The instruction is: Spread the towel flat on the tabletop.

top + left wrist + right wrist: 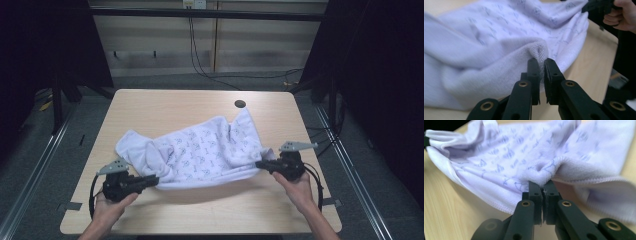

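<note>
A white towel (205, 150) with a small blue print lies crumpled across the middle of the wooden table (165, 105). At its near left corner my left gripper (156, 180) is shut on the towel's edge; the left gripper view shows a fold of the towel (499, 42) pinched between the black tips (541, 62). On the right, my right gripper (258, 165) is shut on the near right edge, and the hem of the towel (529, 157) bunches up between its tips (543, 185). The near edge hangs stretched between the two grippers, slightly off the tabletop.
A dark round hole (240, 104) sits in the table near its far right. Black cables (200, 60) trail over the floor behind the table. Metal rails run along both sides. The other hand (624, 15) with its gripper appears at the top right of the left gripper view.
</note>
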Demonstrator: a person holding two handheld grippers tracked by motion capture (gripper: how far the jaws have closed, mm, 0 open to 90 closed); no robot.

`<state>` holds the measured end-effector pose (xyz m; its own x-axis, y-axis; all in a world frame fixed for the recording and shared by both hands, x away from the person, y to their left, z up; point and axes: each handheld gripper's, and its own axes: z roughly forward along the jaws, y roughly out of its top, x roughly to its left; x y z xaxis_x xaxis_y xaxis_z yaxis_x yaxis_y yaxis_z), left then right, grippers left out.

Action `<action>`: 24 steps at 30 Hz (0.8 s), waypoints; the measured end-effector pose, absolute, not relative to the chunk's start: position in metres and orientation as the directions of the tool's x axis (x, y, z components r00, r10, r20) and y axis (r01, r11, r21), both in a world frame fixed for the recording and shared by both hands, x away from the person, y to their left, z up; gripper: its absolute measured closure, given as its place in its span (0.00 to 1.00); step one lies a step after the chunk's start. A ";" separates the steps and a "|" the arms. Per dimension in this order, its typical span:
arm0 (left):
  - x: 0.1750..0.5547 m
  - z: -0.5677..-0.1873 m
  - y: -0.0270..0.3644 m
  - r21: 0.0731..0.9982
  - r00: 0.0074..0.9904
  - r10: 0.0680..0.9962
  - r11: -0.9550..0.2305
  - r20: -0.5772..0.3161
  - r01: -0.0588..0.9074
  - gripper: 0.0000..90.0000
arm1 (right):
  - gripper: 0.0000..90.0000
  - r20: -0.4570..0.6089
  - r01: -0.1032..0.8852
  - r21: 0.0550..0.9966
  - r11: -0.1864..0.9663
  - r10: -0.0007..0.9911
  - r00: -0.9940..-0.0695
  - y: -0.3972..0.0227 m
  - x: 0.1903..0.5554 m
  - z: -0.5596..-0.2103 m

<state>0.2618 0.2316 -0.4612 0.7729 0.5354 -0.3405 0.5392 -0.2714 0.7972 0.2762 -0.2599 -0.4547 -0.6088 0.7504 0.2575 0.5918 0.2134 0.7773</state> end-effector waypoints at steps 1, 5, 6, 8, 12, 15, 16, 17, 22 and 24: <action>0.257 -0.463 0.230 0.789 0.781 0.523 -0.294 -0.340 0.540 0.93 | 0.97 0.270 0.609 0.764 0.215 0.750 -0.603 -0.260 0.273 -0.459; 0.247 -0.465 0.233 0.792 0.791 0.508 -0.296 -0.342 0.533 0.86 | 0.84 0.285 0.635 0.738 0.227 0.749 -0.599 -0.265 0.259 -0.467; 0.247 -0.461 0.236 0.803 0.798 0.499 -0.288 -0.339 0.521 0.84 | 0.79 0.285 0.632 0.742 0.224 0.748 -0.599 -0.267 0.256 -0.466; 0.249 -0.454 0.243 0.823 0.793 0.510 -0.253 -0.333 0.508 0.80 | 0.71 0.279 0.625 0.755 0.201 0.764 -0.582 -0.274 0.248 -0.462; 0.264 -0.448 0.251 0.836 0.779 0.526 -0.209 -0.342 0.508 0.75 | 0.68 0.288 0.584 0.800 0.137 0.766 -0.574 -0.289 0.235 -0.449; 0.288 -0.455 0.245 0.813 0.762 0.574 -0.265 -0.299 0.519 0.74 | 0.68 0.286 0.568 0.811 0.140 0.753 -0.593 -0.286 0.233 -0.448; 0.305 -0.467 0.239 0.791 0.749 0.596 -0.291 -0.290 0.538 0.72 | 0.66 0.289 0.571 0.803 0.170 0.726 -0.624 -0.274 0.235 -0.450; 0.305 -0.467 0.239 0.791 0.749 0.596 -0.291 -0.290 0.538 0.71 | 0.65 0.291 0.572 0.799 0.188 0.710 -0.641 -0.266 0.238 -0.453; 0.319 -0.497 0.220 0.724 0.746 0.623 -0.399 -0.236 0.563 0.79 | 0.60 0.284 0.579 0.762 0.292 0.652 -0.703 -0.219 0.257 -0.471; 0.316 -0.498 0.219 0.717 0.742 0.620 -0.394 -0.254 0.575 0.91 | 0.59 0.282 0.573 0.755 0.318 0.633 -0.722 -0.206 0.263 -0.477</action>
